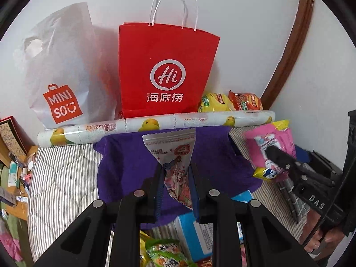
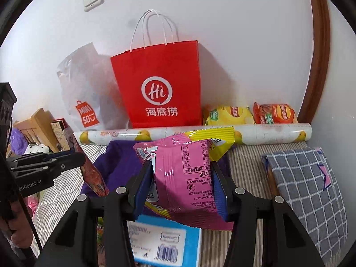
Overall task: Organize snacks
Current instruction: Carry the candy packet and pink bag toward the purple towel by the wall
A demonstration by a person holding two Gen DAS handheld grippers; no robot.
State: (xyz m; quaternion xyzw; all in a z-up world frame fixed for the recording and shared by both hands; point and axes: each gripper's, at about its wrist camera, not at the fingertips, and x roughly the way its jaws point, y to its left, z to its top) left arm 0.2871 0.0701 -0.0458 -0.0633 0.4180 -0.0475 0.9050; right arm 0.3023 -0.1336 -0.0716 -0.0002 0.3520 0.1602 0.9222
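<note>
My left gripper [image 1: 176, 173] is shut on a flat white and red snack pouch [image 1: 172, 149], held above the purple cloth [image 1: 124, 169]; the pouch also shows edge-on in the right wrist view [image 2: 91, 171]. My right gripper [image 2: 181, 175] is shut on a puffy pink and yellow snack bag [image 2: 184, 178], seen in the left wrist view [image 1: 270, 144] too. A red paper bag [image 1: 164, 71] with white handles stands upright against the wall, straight ahead. A yellow chip bag [image 2: 227, 115] and an orange chip bag [image 2: 274, 113] lie to its right.
A white Miniso plastic bag [image 1: 64, 84] stands left of the red bag. A roll of duck-print paper [image 1: 155, 125] lies across in front of both. A blue box [image 2: 162, 242] and a green snack pack [image 1: 164, 253] lie below. A checked pillow [image 2: 309, 191] is right.
</note>
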